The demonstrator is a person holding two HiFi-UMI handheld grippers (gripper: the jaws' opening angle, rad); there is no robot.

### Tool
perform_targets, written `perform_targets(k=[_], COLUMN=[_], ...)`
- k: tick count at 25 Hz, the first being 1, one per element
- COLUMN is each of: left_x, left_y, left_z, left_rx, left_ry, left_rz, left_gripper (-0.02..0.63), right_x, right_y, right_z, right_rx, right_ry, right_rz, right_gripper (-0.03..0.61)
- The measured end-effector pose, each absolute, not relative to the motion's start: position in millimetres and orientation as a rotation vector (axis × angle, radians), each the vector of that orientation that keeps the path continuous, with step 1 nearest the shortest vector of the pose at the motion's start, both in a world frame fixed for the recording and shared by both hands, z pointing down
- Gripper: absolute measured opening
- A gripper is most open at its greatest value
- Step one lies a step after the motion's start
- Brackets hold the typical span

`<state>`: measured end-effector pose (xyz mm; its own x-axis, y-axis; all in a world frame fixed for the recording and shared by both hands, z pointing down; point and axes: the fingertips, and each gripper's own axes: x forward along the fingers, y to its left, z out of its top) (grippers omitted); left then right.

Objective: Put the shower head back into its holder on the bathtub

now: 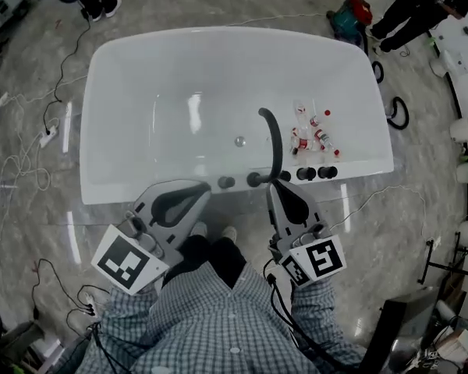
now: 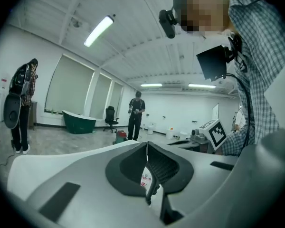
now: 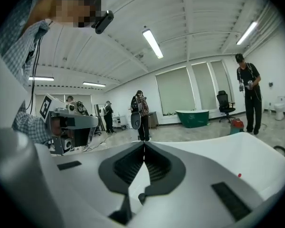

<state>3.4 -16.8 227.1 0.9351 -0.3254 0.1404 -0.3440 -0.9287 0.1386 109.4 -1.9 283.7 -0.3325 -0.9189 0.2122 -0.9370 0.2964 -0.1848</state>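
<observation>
Apparently done: left gripper (image 1: 205, 188) and right gripper (image 1: 274, 184) are both closed tight on nothing, and the shower head, nowhere loose, seems seated among the rim fittings (image 1: 306, 174) just beyond the right fingertips.

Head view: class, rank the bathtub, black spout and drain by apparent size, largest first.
1. bathtub
2. black spout
3. drain
The gaps are wide, so nearness to the camera does not blur the order.

Head view looks steeply down on the bathtub (image 1: 234, 39); both gripper views face nearly level across it (all three share its white rim).
</observation>
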Motion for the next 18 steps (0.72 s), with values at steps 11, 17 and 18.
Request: perform_targets(k=[11,17,18], left_x=[5,11,12], left_y=[12,14,13], left_z=[178,169,168], left_rx=[2.981,3.005,3.009], left_ry=[-0.528,-0.518,-0.511], left_rz=[0.161,0.132,0.128], left_gripper=[0.015,0.015,0.015], right_x=[93,93,94], right_y=[6,12,11], right_z=[190,173,172], right_rx=[1.704,1.698,1.704], right_ry=[-2.592,-2.608,-2.606], right_rz=[0.173,0.090,0.081], right_gripper=[0.018,0.017,0.018])
